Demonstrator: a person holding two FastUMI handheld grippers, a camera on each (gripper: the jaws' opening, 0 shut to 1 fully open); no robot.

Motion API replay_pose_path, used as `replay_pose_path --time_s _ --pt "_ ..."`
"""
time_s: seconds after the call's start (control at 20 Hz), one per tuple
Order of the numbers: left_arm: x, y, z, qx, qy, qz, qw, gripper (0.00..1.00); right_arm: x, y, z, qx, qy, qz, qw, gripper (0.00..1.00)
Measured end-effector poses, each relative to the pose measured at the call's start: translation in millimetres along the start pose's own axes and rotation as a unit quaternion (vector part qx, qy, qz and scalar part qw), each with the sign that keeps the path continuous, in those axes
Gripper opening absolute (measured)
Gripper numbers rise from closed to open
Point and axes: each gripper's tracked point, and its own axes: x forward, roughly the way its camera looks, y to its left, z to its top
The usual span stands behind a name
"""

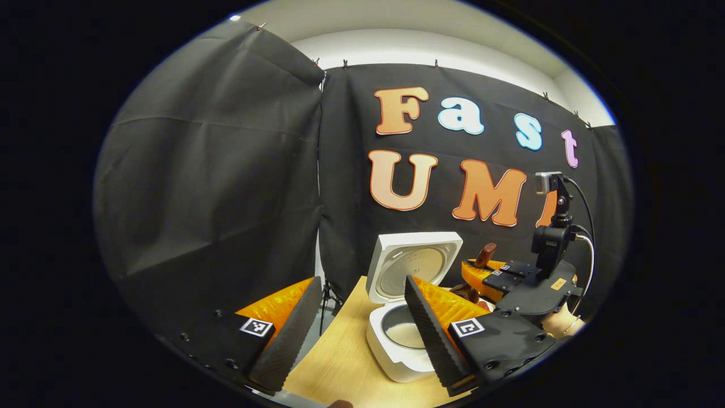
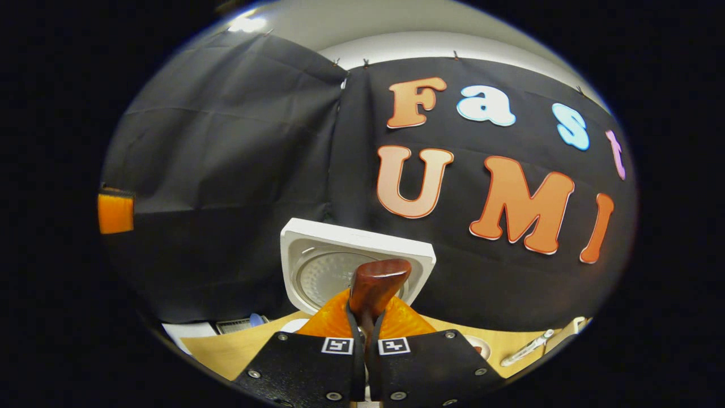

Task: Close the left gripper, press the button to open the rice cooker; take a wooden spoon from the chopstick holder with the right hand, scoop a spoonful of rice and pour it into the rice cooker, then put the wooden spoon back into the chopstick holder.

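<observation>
The white rice cooker (image 1: pixel 396 354) stands on the wooden table with its lid (image 1: pixel 413 263) swung up, and the inner pot shows. My left gripper (image 1: pixel 362 334) is open, with its fingers on either side of the cooker's left part in the left gripper view and nothing between them. My right gripper (image 1: pixel 478 277) hovers just right of the cooker, above and behind it, shut on the brown wooden spoon (image 1: pixel 485 255). In the right gripper view the right gripper (image 2: pixel 367 317) clamps the wooden spoon (image 2: pixel 376 286), whose broad end rises in front of the open lid (image 2: pixel 317 255).
The wooden table (image 1: pixel 340 368) ends at the left, close to the cooker. A hand (image 1: pixel 561 323) holds the right gripper. Small white items (image 2: pixel 527 348) lie on the table (image 2: pixel 226 348) at the right. Black cloth walls close the back and left.
</observation>
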Motion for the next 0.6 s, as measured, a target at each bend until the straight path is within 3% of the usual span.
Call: replay_pose_path --time_s 0.1,0.25,0.6 --pt "-0.2 -2.4 2.9 -0.001 -0.002 0.001 1.0 1.0 -3.7 -15.3 3.5 0.078 -0.006 -0.006 0.997 0.02" --pt "-2.1 -8.8 9.3 -0.004 -0.008 -0.002 1.0 0.99 -15.1 -42.8 -0.2 0.18 0.0 -0.012 0.984 0.02" --pt "-2.2 -40.8 20.8 -0.003 -0.021 -0.025 0.999 0.99 -62.4 -122.3 -7.3 0.322 -0.015 -0.042 0.946 0.02"
